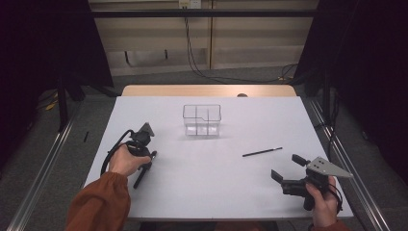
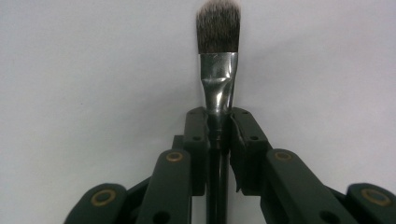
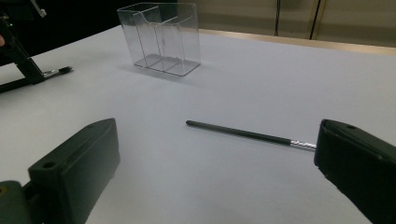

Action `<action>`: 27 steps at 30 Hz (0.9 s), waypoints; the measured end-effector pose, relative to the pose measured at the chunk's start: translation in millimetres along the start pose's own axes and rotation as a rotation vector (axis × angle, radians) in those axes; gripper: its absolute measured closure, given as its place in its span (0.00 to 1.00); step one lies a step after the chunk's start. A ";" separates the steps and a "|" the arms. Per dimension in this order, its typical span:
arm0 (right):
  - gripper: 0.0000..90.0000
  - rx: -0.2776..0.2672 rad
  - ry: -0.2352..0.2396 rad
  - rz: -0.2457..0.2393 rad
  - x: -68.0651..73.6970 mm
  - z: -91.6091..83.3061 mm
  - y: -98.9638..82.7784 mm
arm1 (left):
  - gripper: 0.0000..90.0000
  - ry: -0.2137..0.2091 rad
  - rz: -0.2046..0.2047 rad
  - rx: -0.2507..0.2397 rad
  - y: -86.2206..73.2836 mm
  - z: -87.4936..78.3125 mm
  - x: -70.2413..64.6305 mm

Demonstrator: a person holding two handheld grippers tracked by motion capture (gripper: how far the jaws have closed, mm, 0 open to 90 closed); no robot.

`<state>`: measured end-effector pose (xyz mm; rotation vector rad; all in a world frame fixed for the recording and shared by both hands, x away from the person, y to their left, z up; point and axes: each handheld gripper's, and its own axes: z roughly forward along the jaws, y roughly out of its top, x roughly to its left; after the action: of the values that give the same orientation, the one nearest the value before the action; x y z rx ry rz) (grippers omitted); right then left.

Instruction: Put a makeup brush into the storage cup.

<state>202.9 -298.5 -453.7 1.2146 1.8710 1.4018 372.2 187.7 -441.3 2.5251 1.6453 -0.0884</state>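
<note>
A white table [image 1: 207, 173] is seen bearing a clear plastic divided organizer [image 1: 202, 119] toward its far middle. At the near right, the right gripper [image 1: 285, 167] is held with jaws spread wide and empty, a thin black brush [image 1: 262, 152] lying just beyond them. At the left, a flat makeup brush [image 2: 217, 65] is clamped by its handle in the left gripper [image 2: 217, 122], low over the table.

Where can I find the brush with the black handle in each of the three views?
High view: brush, left of centre, lower half.
Left gripper view: centre, between the jaws.
Right gripper view: upper left edge.
Shared landmark: the left gripper clamped on it.
</note>
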 end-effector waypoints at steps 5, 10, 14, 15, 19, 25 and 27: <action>0.00 0.000 -0.002 0.001 0.1 0.1 0.1 | 0.87 -0.028 -0.005 -0.030 -4.2 -1.2 3.9; 0.00 0.000 -0.002 -0.001 0.2 0.2 0.1 | 0.87 -0.049 -0.012 -0.078 -8.3 -4.4 8.0; 0.00 -0.001 -0.003 0.001 0.2 0.1 0.1 | 0.87 -0.058 -0.016 -0.143 -11.4 -11.2 10.8; 0.00 0.000 -0.002 0.001 0.2 0.0 0.1 | 0.87 -0.065 -0.019 -0.155 -12.3 -13.7 12.3; 0.00 -0.001 -0.002 0.001 0.1 0.2 0.1 | 0.87 -0.080 -0.008 -0.214 -16.7 -18.9 14.0; 0.00 0.000 -0.003 0.001 0.2 0.2 0.1 | 0.87 -0.090 0.013 -0.289 -23.2 -25.6 15.4; 0.00 -0.001 -0.003 0.001 0.1 0.1 0.1 | 0.87 -0.086 0.012 -0.310 -25.4 -27.5 15.6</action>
<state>203.0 -298.4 -453.6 1.2172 1.8677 1.4007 354.8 215.7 -417.7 2.2662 1.4826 0.0552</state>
